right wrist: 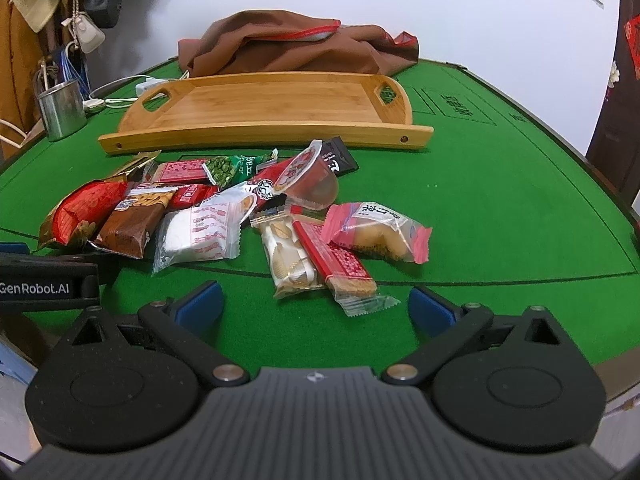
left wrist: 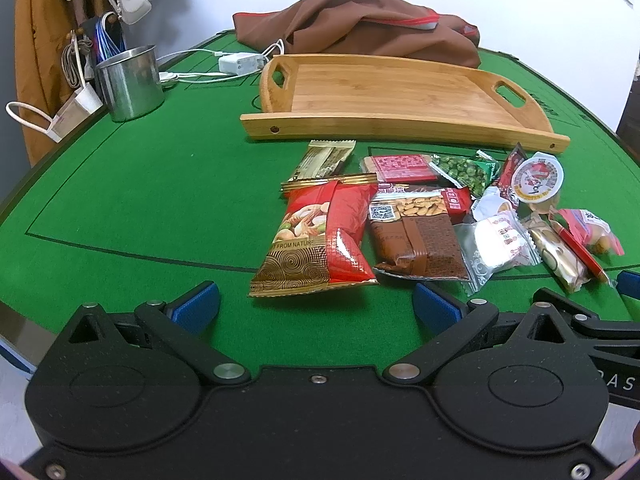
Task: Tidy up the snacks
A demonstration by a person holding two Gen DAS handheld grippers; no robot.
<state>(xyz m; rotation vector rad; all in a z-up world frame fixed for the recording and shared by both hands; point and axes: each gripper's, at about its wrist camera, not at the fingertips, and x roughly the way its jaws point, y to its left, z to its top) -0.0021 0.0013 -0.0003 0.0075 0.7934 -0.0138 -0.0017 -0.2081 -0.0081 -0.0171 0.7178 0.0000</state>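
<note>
While the wooden tray (left wrist: 384, 92) lies bare across the upper centre, the snack pile (right wrist: 224, 216) sits mid-frame between it and both grippers. The left gripper (left wrist: 316, 304), jaws spread, faces the red nut bag (left wrist: 320, 236); the right gripper (right wrist: 316, 304), likewise spread, faces the red wafer bar (right wrist: 336, 260), lengthwise toward it.

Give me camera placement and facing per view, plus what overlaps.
Left wrist: sits on the left tongs, low at the table's near edge, facing the red nut bag and wooden tray; its own blue fingertips show, spread open.
Right wrist: sits on the right tongs, beside it, facing the pink-wrapped pastry; own open fingertips, and the left tongs' body at the left edge.
Shared: tray, snack pile, steel cup, brown cloth.
</note>
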